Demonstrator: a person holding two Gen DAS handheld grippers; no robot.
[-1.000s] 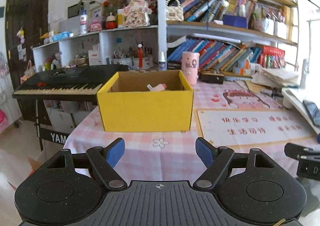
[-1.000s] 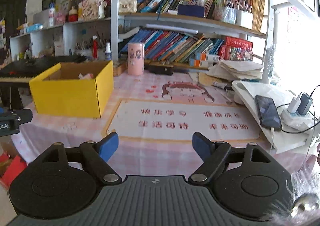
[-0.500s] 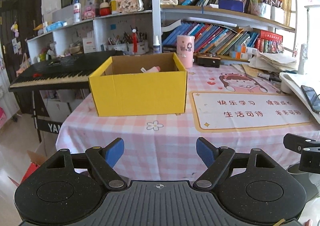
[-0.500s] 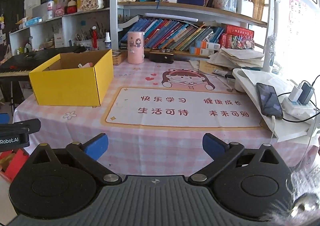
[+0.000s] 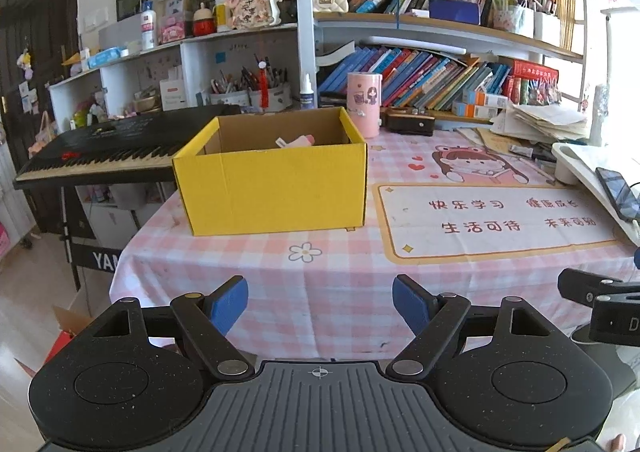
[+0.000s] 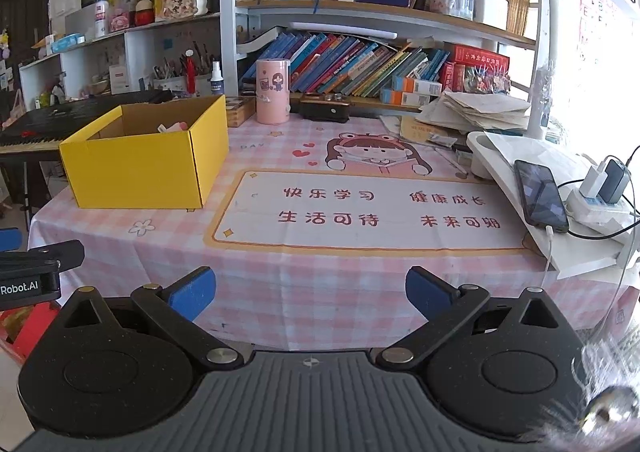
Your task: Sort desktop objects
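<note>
A yellow cardboard box (image 5: 276, 188) stands open on the pink checked table, also in the right wrist view (image 6: 140, 168). Pink and white items (image 5: 295, 141) lie inside it, partly hidden by its wall. My left gripper (image 5: 320, 302) is open and empty, held off the table's front edge, well short of the box. My right gripper (image 6: 310, 292) is open and empty, in front of the table edge, facing the printed desk mat (image 6: 372, 208).
A pink cylinder cup (image 6: 273, 91) and a dark case (image 6: 324, 106) stand behind the box. A phone (image 6: 540, 196), charger and cables lie at the right. A keyboard (image 5: 108, 156) sits left of the table. Bookshelves fill the back.
Both grippers have drawn back from the table, so the box and mat look farther away. The right gripper's jaws have opened wider. The left gripper stays open.
</note>
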